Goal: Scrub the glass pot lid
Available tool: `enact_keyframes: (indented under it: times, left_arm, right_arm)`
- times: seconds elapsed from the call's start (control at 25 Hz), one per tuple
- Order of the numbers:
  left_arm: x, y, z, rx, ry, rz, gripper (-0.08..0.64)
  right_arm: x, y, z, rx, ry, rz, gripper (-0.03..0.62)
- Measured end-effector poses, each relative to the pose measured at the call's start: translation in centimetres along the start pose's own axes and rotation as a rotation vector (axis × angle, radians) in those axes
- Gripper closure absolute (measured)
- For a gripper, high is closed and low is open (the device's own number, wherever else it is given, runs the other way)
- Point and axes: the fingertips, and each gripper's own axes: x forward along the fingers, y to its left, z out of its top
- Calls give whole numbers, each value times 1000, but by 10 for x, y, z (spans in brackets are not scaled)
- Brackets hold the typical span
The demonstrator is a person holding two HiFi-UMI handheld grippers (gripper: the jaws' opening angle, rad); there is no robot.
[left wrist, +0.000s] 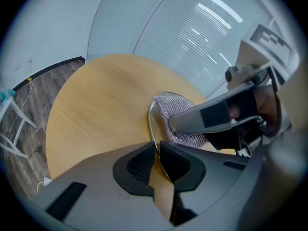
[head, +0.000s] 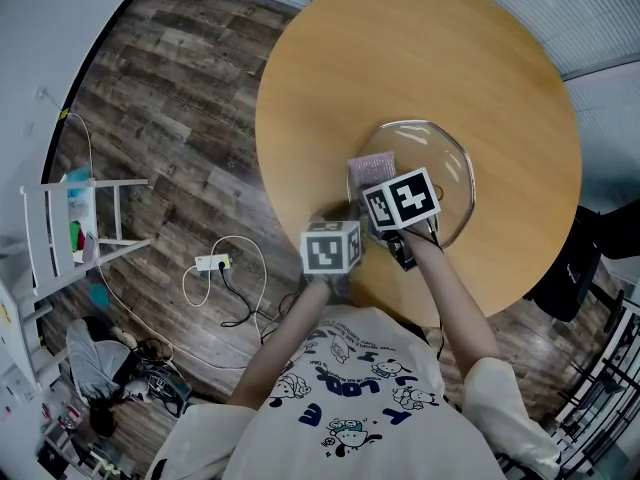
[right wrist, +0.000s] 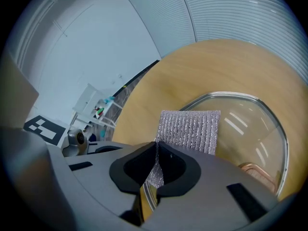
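The glass pot lid (head: 428,173) lies flat on the round wooden table (head: 330,78). My left gripper (left wrist: 156,148) is shut on the lid's metal rim (left wrist: 150,121) at its near left edge. My right gripper (right wrist: 156,150) is shut on a silvery mesh scrub sponge (right wrist: 190,128), which rests flat on the lid's glass (right wrist: 245,124) by the rim. In the head view the sponge (head: 369,170) lies on the lid's left part, just beyond both marker cubes. A copper-coloured part (right wrist: 257,170) shows under the glass at the lower right.
The table's near edge runs just under my grippers. On the wood-pattern floor at the left stand a white rack (head: 80,230) and a power strip with looped cables (head: 212,262). A dark chair (head: 570,278) stands at the right. Blinds cover the window beyond the table.
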Motion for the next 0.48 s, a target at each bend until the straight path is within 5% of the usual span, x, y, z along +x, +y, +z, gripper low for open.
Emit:
enact_keyframes:
  times: [0.48]
  left_arm:
    - [0, -1, -1, 5, -2, 5, 518]
  right_arm:
    - [1, -8, 13, -18, 9, -24, 554]
